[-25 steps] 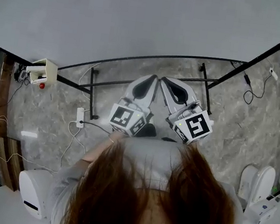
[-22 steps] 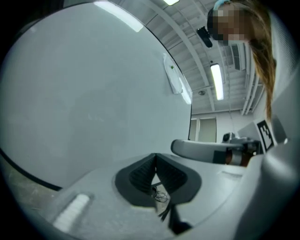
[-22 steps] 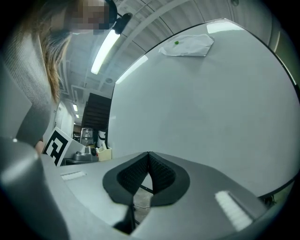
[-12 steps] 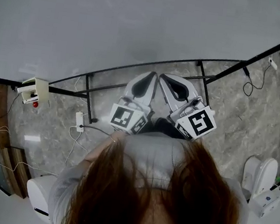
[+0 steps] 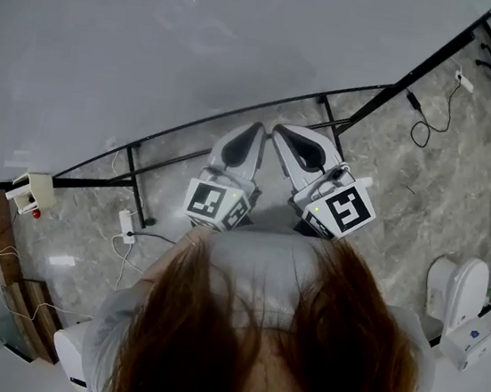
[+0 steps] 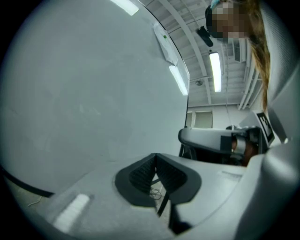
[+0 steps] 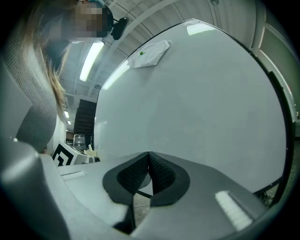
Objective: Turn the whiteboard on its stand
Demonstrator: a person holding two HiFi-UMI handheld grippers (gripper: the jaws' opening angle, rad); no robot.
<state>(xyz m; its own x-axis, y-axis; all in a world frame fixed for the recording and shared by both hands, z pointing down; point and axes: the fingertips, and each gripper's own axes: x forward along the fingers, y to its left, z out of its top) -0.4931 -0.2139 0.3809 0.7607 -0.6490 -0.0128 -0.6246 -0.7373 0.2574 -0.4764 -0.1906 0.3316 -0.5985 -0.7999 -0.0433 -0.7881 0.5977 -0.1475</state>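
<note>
The whiteboard (image 5: 158, 45) fills the upper left of the head view, above its black stand (image 5: 139, 187). Its lower edge slants more steeply than one second ago. The left gripper (image 5: 256, 131) and right gripper (image 5: 281, 133) have jaws pressed together and empty, with tips at that edge, apparently touching it.

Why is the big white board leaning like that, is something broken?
Nothing looks broken or spilled. The whiteboard is tipped far over on its stand, its dark lower edge running slantwise. The left gripper and right gripper, both shut and empty, point at that edge. Loose cables lie on the floor.
</note>
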